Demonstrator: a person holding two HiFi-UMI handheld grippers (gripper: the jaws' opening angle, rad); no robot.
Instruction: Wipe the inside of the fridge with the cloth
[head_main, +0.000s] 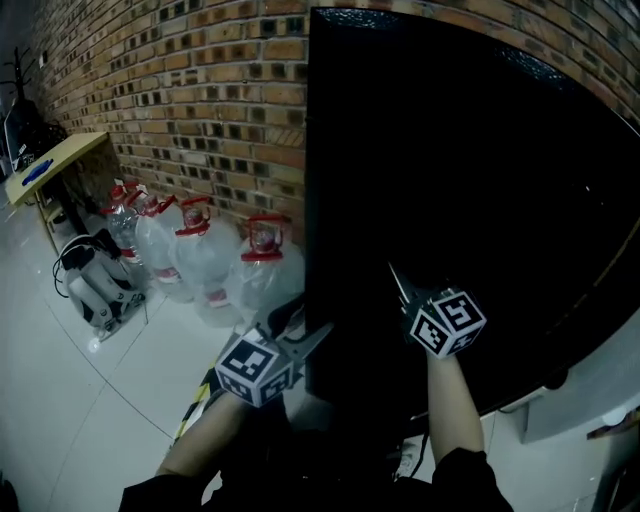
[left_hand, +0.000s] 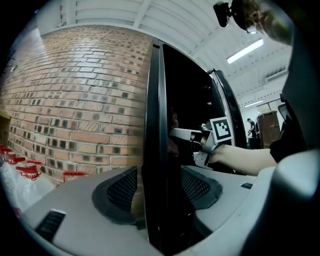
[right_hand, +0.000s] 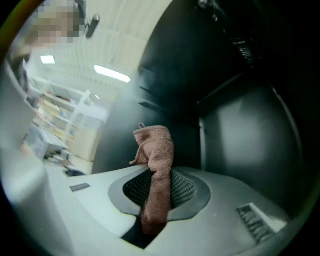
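Observation:
The black fridge door (head_main: 450, 180) fills the middle and right of the head view. My left gripper (head_main: 305, 335) is at the door's left edge; in the left gripper view that edge (left_hand: 154, 125) stands between its jaws (left_hand: 157, 192), with a slit of brick wall showing beside the left pad, so it is open. My right gripper (head_main: 398, 280) points into the dark fridge and is shut on a brown-pink cloth (right_hand: 157, 165), which sticks up from the jaws (right_hand: 159, 192). The dark inner walls (right_hand: 240, 125) lie ahead of it. The right gripper (left_hand: 200, 137) also shows past the door.
Several big water jugs with red caps (head_main: 205, 255) stand on the floor against the brick wall (head_main: 200, 100), left of the fridge. A yellow table (head_main: 55, 160) and a white and black device (head_main: 95, 285) are at far left. A white unit (head_main: 590, 390) sits at lower right.

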